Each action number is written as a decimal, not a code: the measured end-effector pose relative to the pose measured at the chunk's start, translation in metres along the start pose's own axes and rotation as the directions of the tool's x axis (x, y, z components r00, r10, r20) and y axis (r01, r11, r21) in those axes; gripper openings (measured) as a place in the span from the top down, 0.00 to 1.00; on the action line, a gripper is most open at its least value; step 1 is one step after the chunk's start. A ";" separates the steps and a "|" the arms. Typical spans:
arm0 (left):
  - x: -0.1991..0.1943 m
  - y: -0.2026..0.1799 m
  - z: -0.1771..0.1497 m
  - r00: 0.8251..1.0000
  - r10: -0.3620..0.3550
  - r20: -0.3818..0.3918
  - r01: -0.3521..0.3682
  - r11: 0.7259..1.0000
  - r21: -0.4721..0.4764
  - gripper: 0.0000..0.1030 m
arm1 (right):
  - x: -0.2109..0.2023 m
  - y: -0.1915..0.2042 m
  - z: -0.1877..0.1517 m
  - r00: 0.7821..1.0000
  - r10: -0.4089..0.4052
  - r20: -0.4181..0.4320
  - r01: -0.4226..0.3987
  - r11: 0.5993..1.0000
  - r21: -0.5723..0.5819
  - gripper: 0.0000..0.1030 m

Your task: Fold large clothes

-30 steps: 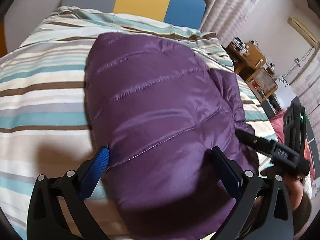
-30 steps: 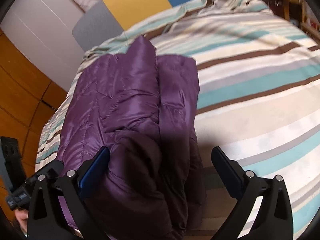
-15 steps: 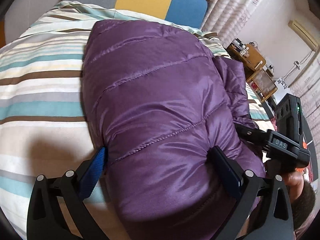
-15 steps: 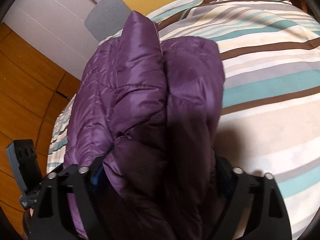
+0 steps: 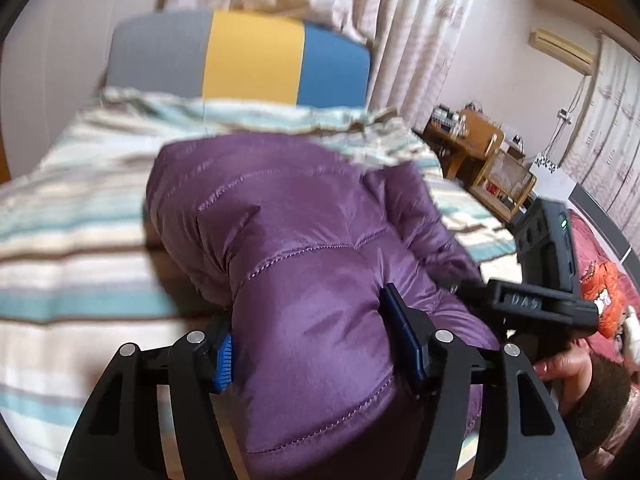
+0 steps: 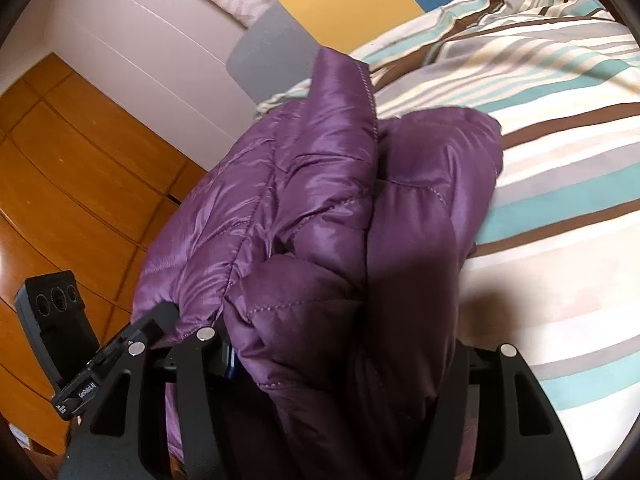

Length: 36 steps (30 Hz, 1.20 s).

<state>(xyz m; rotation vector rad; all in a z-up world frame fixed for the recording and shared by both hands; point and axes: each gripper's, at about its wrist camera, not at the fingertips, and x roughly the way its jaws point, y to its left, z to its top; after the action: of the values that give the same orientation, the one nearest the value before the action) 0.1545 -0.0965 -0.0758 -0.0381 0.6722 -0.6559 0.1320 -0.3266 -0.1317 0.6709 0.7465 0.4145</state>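
A purple quilted puffer jacket (image 5: 280,220) lies bunched on the striped bed (image 5: 72,200). My left gripper (image 5: 316,340) is shut on the jacket's near edge, its blue pads pressed into the padding, and lifts it. My right gripper (image 6: 344,356) is shut on the jacket's other near edge (image 6: 320,208), with fabric bulging between and over its fingers. The jacket's far part rests on the bed. The right gripper's body (image 5: 540,304) shows at the right of the left wrist view; the left gripper's body (image 6: 80,360) shows at the lower left of the right wrist view.
A grey, yellow and blue headboard (image 5: 248,56) stands at the bed's far end. Wooden shelves (image 5: 480,160) and curtains stand to the right. An orange garment (image 5: 604,300) lies at far right. Wooden wardrobe doors (image 6: 60,160) stand to the left of the bed.
Both grippers have closed on the jacket's near edge and raised it; the jacket has bunched up and both cameras tilted upward toward the headboard.
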 end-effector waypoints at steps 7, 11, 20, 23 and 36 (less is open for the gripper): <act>-0.039 0.035 0.009 0.991 0.074 0.115 -0.074 0.997 -0.005 0.39 | 0.026 0.043 0.003 0.998 0.052 0.030 -0.049 0.994 -0.095 0.44; -0.059 0.073 0.006 0.978 0.144 0.150 -0.135 0.989 -0.069 0.39 | 0.067 0.075 0.013 0.997 0.072 0.006 -0.070 0.984 -0.162 0.44; -0.073 0.174 -0.016 0.940 0.330 0.088 -0.307 0.929 -0.204 0.37 | 0.175 0.118 0.005 0.996 0.008 -0.087 -0.031 0.963 -0.266 0.42; -0.070 0.198 -0.033 0.940 0.337 0.056 -0.309 0.909 -0.281 0.24 | 0.190 0.115 0.005 0.997 -0.049 -0.061 0.031 0.962 -0.272 0.29; -0.062 0.186 -0.058 0.909 0.417 -0.003 -0.405 0.880 -0.246 0.07 | 0.176 0.094 -0.037 0.950 -0.312 0.024 0.303 0.896 -0.325 0.14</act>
<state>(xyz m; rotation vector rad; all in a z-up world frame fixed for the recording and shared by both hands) 0.1863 0.0984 -0.1305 -0.1332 0.6824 -0.1581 0.2128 -0.1447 -0.1720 0.2290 0.7745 0.2469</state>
